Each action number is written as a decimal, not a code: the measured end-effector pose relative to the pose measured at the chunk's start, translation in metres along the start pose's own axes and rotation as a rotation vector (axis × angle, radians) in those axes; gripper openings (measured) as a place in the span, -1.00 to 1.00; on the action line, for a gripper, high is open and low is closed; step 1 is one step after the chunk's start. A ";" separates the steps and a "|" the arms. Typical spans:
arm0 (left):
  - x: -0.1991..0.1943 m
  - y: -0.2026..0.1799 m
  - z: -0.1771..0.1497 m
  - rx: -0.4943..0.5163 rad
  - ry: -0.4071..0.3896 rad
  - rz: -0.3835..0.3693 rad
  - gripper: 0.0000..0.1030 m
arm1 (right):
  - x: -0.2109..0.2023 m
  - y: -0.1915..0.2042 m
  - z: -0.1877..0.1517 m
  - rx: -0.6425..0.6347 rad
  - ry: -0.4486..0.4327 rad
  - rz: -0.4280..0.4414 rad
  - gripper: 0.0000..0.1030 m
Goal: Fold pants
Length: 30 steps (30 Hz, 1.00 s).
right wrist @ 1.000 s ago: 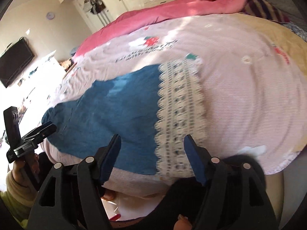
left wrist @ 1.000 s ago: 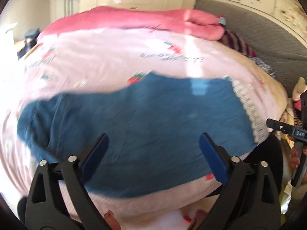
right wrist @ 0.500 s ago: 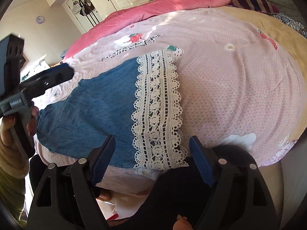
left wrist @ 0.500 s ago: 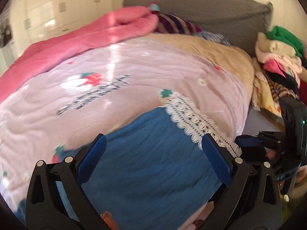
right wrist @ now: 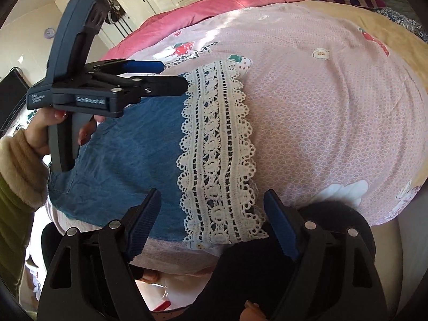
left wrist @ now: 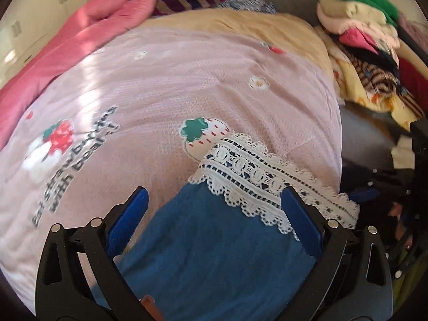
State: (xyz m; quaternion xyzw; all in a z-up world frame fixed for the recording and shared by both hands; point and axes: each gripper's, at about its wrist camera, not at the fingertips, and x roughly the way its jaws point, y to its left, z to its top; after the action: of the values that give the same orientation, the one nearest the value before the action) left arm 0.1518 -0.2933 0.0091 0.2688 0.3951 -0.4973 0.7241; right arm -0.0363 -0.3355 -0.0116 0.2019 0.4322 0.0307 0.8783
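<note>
left gripper (right wrist: pixel 174 76) swung over to lace hem (right wrist: pixel 218 155), pants (right wrist: pixel 128 160) unmoved

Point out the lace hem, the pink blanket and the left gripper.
Lace hem (right wrist: pixel 216 149), right wrist view, mid band.
Pink blanket (left wrist: pixel 80 32), left wrist view, top fold.
Left gripper (right wrist: pixel 174 75), right wrist view, between fingertips.
</note>
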 end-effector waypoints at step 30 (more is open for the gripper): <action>-0.062 0.034 -0.027 0.028 -0.208 -0.150 -0.66 | -0.028 0.071 0.014 -0.130 -0.138 0.041 -0.53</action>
State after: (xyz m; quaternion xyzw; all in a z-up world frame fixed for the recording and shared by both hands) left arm 0.1635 -0.2284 0.0463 0.1957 0.3297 -0.5807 0.7181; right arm -0.0349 -0.2814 0.0443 0.1549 0.3635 0.0626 0.9165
